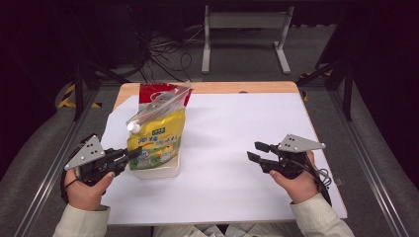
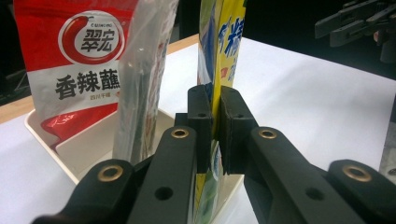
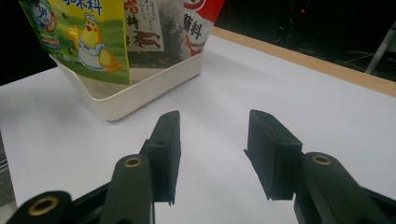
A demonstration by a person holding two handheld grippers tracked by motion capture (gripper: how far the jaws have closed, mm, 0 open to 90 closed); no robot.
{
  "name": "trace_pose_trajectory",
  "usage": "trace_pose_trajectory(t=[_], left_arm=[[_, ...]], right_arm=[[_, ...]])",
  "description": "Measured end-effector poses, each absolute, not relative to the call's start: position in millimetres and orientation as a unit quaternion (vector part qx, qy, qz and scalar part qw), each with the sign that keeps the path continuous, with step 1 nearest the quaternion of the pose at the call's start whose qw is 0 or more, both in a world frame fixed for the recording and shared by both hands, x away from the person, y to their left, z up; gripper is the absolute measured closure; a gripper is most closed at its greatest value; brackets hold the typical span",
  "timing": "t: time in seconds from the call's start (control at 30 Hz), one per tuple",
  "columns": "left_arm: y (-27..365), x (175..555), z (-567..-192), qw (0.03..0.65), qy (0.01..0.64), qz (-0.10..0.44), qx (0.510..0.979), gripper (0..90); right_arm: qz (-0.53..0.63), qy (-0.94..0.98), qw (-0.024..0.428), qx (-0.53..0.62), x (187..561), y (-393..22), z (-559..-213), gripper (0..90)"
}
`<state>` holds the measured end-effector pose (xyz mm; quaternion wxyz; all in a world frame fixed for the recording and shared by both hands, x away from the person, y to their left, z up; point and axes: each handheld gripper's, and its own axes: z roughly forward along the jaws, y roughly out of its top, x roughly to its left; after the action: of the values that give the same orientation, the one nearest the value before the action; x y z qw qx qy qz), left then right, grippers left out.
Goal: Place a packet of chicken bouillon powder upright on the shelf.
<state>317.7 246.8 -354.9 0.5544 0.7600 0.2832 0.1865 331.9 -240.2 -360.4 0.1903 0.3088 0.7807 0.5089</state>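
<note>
Table: white sheet (image 1: pixel 237 148), dark room behind.
Yellow pouch (image 1: pixel 155 140): left of frame, standing in white tray (image 1: pixel 159 173).
Left gripper (image 1: pixel 132 154): clamped on pouch edge.
Right gripper (image 1: pixel 257 151): half open, empty.
Progress: pouch gripped, not yet lifted out.

Right gripper (image 3: pixel 212 156) low over the white counter (image 3: pixel 280 93), jaws standing apart with bare surface between them. Ahead and to the left sits a white tray (image 3: pixel 135 95) holding upright packets: a yellow pouch (image 3: pixel 79 37) with a cartoon chick in front, then a clear bag (image 3: pixel 152 32) — and a red packet (image 3: pixel 203 14) behind.
</note>
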Motion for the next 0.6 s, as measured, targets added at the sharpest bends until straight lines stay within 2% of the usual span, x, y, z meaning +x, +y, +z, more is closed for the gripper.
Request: trace_pose_trajectory(t=[0.6], left_arm=[[251, 328, -372, 0.562, 0.305, 0.163, 0.751, 85.1]], right_arm=[[0.508, 0.781, 0.189, 0.309, 332, -240, -361, 54.4]])
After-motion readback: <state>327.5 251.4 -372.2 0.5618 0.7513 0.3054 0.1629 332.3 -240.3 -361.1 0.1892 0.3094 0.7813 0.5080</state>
